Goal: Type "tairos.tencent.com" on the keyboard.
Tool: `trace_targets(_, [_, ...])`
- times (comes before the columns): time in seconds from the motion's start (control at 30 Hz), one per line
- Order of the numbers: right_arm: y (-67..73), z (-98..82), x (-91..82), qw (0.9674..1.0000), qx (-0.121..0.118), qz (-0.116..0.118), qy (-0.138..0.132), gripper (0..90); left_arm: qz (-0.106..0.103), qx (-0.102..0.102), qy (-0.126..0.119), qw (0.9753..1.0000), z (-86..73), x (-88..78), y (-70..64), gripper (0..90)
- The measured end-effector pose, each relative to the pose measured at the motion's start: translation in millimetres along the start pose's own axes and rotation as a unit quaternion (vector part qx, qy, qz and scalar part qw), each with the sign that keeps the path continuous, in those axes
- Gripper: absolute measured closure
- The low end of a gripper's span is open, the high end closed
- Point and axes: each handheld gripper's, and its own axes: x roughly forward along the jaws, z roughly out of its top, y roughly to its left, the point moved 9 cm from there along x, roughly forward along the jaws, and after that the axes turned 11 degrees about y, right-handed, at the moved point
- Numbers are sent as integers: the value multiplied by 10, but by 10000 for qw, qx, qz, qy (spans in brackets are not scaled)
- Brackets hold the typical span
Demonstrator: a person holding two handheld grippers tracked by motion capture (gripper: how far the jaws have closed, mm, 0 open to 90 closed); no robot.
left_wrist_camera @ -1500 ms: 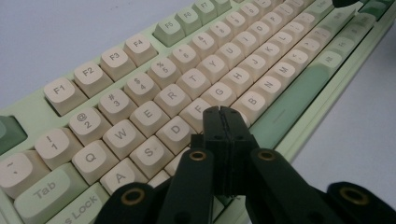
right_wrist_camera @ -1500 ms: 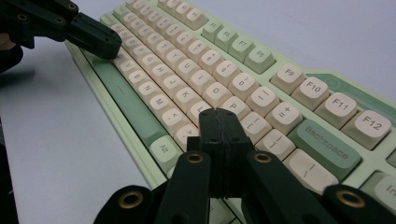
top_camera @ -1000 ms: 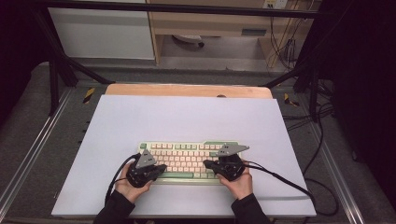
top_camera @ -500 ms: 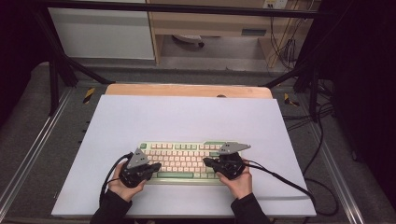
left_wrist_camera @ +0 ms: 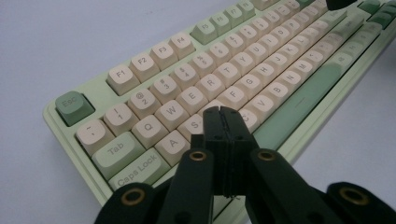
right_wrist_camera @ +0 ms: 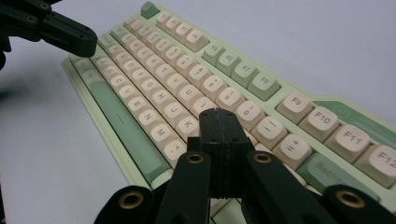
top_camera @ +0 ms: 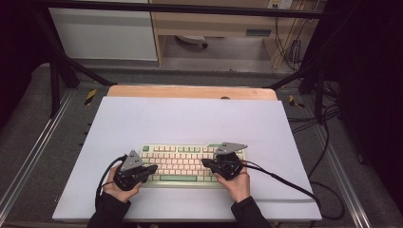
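Observation:
A pale green keyboard (top_camera: 183,161) with cream and green keycaps lies on the white table mat near the front. My left gripper (top_camera: 153,168) hovers over its left end, jaws pressed together with nothing between them; in the left gripper view its tip (left_wrist_camera: 223,114) sits above the S and D keys of the keyboard (left_wrist_camera: 261,70). My right gripper (top_camera: 205,163) is shut and empty over the right half; in the right gripper view its tip (right_wrist_camera: 218,116) hangs above the L key area of the keyboard (right_wrist_camera: 154,88). The left gripper (right_wrist_camera: 79,39) also appears there at top left.
The white mat (top_camera: 190,118) covers a wooden tabletop (top_camera: 190,91). Black cables (top_camera: 285,183) trail from the grippers to the right and left. Metal frame rails (top_camera: 28,156) run along both sides of the table.
My left gripper has shifted left and slightly toward the front, from over the keys to the keyboard's left end. The right gripper has stayed put.

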Motion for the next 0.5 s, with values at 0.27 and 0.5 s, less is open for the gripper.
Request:
trace_targets(0.27, [23,85,150,9999,9,-70,92,900,17,-60,-20,10000,-26,-24,41,898])
trace_targets(0.5, [-16,84,264,9997,70,-121,181,900,22,-70,-32,10000,-33,-39,56,898])
